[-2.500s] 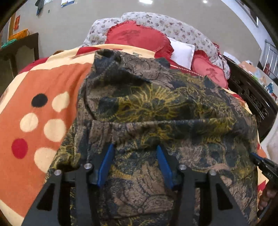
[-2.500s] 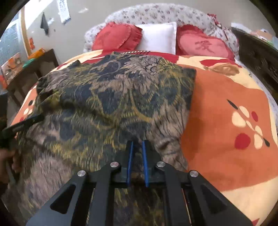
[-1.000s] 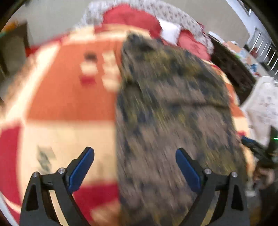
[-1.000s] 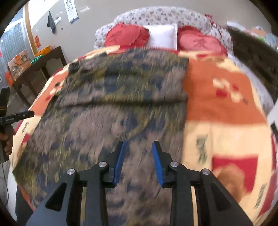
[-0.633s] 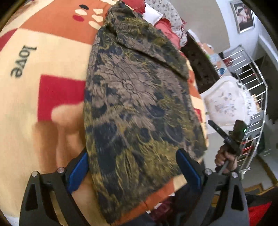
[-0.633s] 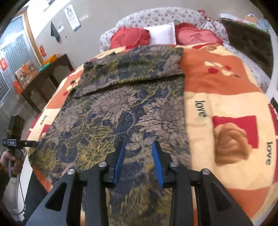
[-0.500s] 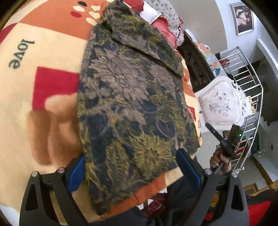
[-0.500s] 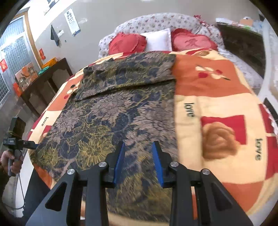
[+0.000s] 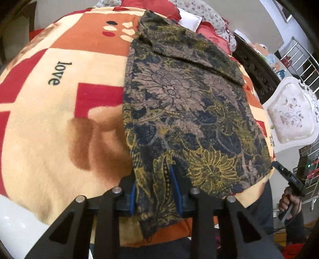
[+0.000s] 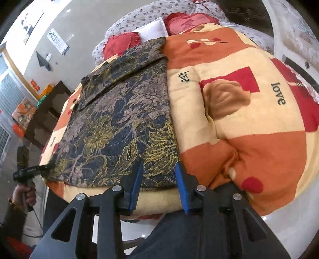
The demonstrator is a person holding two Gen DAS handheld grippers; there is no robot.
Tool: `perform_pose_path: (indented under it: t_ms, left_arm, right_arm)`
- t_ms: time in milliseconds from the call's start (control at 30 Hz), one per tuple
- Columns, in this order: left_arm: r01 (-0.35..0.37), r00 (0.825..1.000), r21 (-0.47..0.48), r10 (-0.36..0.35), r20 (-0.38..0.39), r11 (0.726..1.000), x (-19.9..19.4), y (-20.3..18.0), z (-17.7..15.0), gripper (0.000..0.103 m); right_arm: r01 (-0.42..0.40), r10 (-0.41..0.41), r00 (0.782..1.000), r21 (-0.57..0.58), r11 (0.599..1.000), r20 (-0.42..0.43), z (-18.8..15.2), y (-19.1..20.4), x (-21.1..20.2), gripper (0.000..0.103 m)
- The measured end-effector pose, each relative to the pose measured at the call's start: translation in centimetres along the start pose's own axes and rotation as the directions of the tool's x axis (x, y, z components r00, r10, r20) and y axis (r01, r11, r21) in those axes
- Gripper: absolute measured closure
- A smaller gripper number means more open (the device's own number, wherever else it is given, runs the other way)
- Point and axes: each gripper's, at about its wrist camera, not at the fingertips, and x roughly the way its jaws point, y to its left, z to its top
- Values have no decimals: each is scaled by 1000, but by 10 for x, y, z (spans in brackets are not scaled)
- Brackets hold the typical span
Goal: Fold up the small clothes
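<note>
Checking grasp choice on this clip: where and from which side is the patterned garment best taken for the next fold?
Probably by its two near hem corners, approached from the foot edge of the bed. The patterned garment lies flat, its far end already folded over, and its near hem reaches the blanket edge. The left gripper has just been closing its jaws on the near left corner; the right gripper stands at the right corner, cloth not visibly pinched.

bed fills both views, blanket in orange, cream and red blocks with "love" print. red heart cushions and a white pillow at top against a floral headboard. grey wall upper left with posters. dark wooden table at left. white ornate chair and metal railing at right.
</note>
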Motion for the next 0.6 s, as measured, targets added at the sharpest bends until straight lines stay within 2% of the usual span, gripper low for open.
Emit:
perform_pose_path:
  t_ms: [100, 233, 267, 300, 333, 433, 500, 600]
  left_arm:
    - [-27, 1000, 17, 27, 5, 999, 0, -6, -3, 73]
    - [-46, 999, 44, 46, 10, 998, -3, -12, -6, 73]
    - [-47, 999, 42, 47, 14, 998, -4, -12, -7, 77]
    - [-43, 999, 32, 42, 14, 999, -5, -10, -6, 88]
    - [-26, 1000, 12, 26, 9, 1000, -5, -7, -6, 93]
    - [-8, 1000, -17, 8, 10, 1000, -5, -2, -6, 93]
    - [-7, 1000, -15, 7, 5, 1000, -2, -2, -7, 93]
    - [7, 1000, -14, -6, 12, 1000, 0, -2, -5, 87]
  right_arm:
    - [24, -24, 1000, 2, 1000, -2, 3, -6, 8, 65]
    - [-36, 38, 998, 44, 998, -42, 3, -20, 26, 65]
    - [-73, 75, 996, 53, 996, -39, 3, -21, 28, 65]
    - [-123, 125, 991, 58, 991, -44, 3, -21, 31, 65]
    - [-146, 149, 988, 65, 987, -47, 4, -21, 32, 65]
    - [-213, 214, 977, 96, 972, 6, 6, -25, 32, 65]
    - [-193, 194, 981, 120, 974, 8, 7, -31, 38, 68]
    - [-188, 192, 981, 139, 972, -14, 8, -33, 46, 71]
